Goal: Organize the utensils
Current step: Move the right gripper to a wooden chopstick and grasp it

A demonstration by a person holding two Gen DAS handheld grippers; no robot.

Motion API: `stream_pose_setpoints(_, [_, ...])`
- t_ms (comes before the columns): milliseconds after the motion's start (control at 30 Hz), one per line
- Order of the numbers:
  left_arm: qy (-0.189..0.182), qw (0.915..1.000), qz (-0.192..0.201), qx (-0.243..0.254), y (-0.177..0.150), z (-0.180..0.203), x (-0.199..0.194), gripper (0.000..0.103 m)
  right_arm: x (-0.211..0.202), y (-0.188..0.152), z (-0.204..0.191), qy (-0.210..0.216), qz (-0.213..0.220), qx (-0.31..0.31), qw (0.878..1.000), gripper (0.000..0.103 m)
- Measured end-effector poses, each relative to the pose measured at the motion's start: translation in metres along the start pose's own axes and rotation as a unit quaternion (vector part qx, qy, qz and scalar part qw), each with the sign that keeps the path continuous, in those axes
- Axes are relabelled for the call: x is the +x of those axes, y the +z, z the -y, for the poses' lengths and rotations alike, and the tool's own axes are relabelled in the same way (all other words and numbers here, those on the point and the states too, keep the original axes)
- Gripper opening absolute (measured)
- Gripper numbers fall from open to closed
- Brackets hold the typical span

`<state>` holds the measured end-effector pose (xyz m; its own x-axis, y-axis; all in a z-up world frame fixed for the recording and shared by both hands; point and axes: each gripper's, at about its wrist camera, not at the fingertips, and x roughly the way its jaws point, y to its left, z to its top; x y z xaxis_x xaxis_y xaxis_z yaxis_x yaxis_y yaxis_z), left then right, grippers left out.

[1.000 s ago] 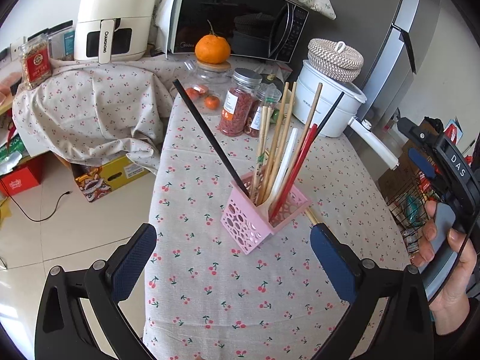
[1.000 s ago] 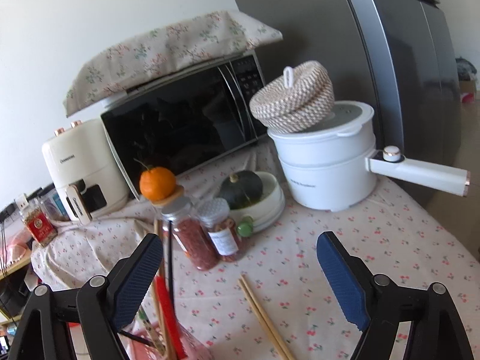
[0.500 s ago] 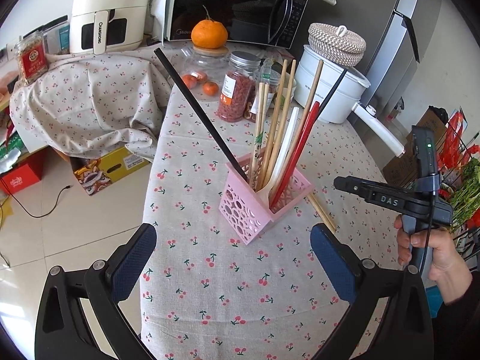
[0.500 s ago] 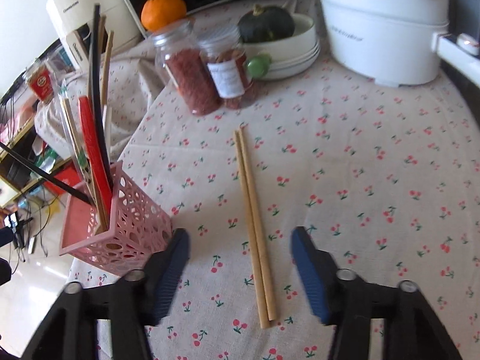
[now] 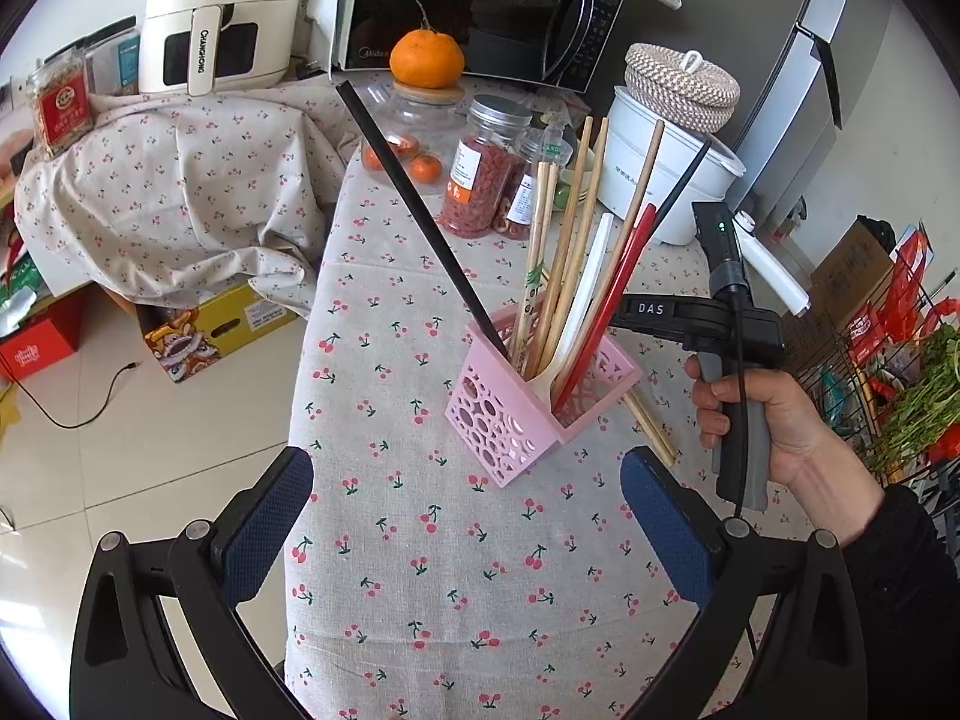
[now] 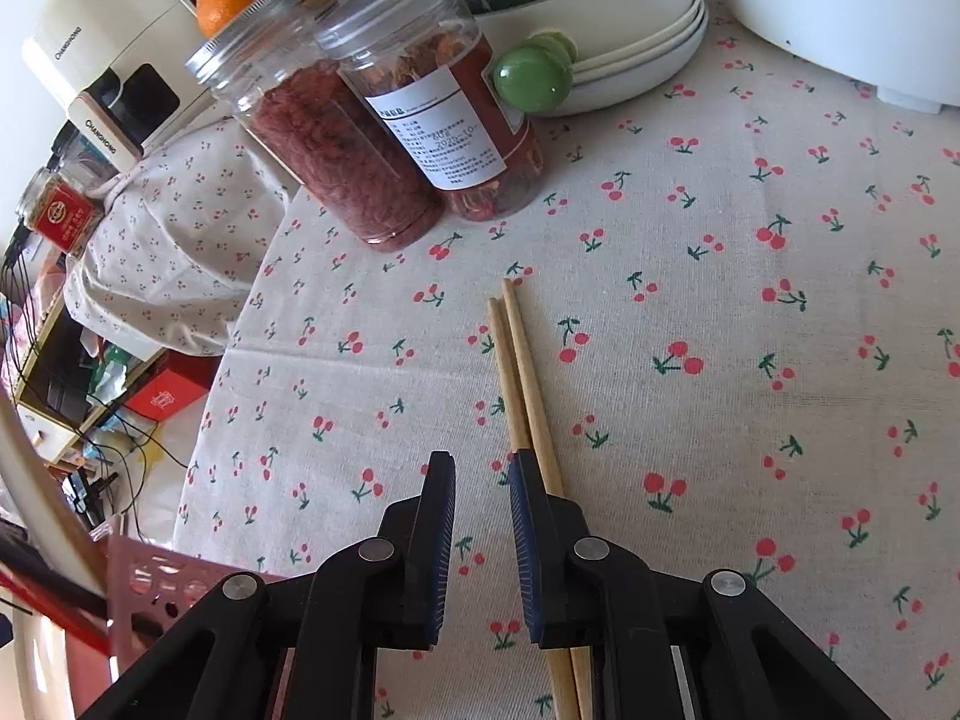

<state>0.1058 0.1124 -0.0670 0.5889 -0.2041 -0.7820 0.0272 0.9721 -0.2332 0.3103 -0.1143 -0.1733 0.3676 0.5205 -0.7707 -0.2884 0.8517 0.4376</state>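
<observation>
A pink perforated holder point(image 5: 528, 414) stands on the cherry-print tablecloth point(image 5: 456, 570) with several chopsticks, a white spoon and red and black sticks upright in it. A pair of wooden chopsticks point(image 6: 521, 384) lies flat on the cloth to the holder's right point(image 5: 648, 429). My right gripper point(image 6: 480, 468) is low over their near half, jaws narrowed to a small gap, nothing between them; the chopsticks pass under its right finger point(image 6: 525, 516). My left gripper point(image 5: 465, 510) is wide open and empty in front of the holder. The holder's corner point(image 6: 156, 588) shows at lower left.
Two jars of red dried goods point(image 6: 384, 138) stand behind the chopsticks, with a stack of white plates holding a dark squash point(image 6: 606, 36) and a white electric pot point(image 6: 840, 12). An orange point(image 5: 427, 59), a microwave point(image 5: 480, 6) and an air fryer point(image 5: 222, 12) stand at the back.
My right gripper dropped down and forward over the loose chopsticks and its jaws closed from wide to a narrow gap. My left gripper stayed open, drifting slightly.
</observation>
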Motion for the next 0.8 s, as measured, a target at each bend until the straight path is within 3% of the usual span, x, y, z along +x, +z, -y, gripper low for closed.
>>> stream_pose_setpoints(133, [-0.001, 1.0000, 0.003, 0.002, 0.001, 0.001, -0.001, 0.103, 0.009, 0.001, -0.002, -0.012, -0.010, -0.013, 1.000, 0.017])
stream_pose_setpoints(233, [-0.002, 1.0000, 0.002, 0.001, 0.000, 0.002, -0.001, 0.103, 0.013, 0.001, -0.005, -0.058, -0.014, -0.038, 0.998, 0.017])
stream_pose_setpoints(267, [-0.002, 1.0000, 0.001, 0.002, -0.001, 0.003, -0.001, 0.103, 0.014, 0.000, -0.008, -0.078, -0.012, -0.055, 0.995, 0.012])
stream_pose_setpoints(400, [-0.005, 0.9999, -0.001, 0.009, -0.002, 0.011, -0.001, 0.103, 0.015, -0.014, -0.025, -0.147, -0.019, -0.134, 0.980, 0.011])
stream_pose_setpoints(467, [-0.007, 0.9998, -0.001, 0.016, -0.003, 0.018, -0.002, 0.103, 0.013, -0.021, -0.029, -0.164, -0.028, -0.155, 0.974, 0.005])
stream_pose_setpoints(633, [-0.008, 0.9986, 0.005, 0.051, -0.011, 0.042, -0.005, 0.103, -0.006, -0.038, -0.019, -0.153, -0.051, -0.122, 0.979, 0.005])
stream_pose_setpoints(800, [-0.032, 0.9965, 0.001, 0.077, -0.023, 0.071, -0.007, 0.103, -0.062, -0.051, -0.015, -0.113, -0.024, -0.073, 0.991, 0.005])
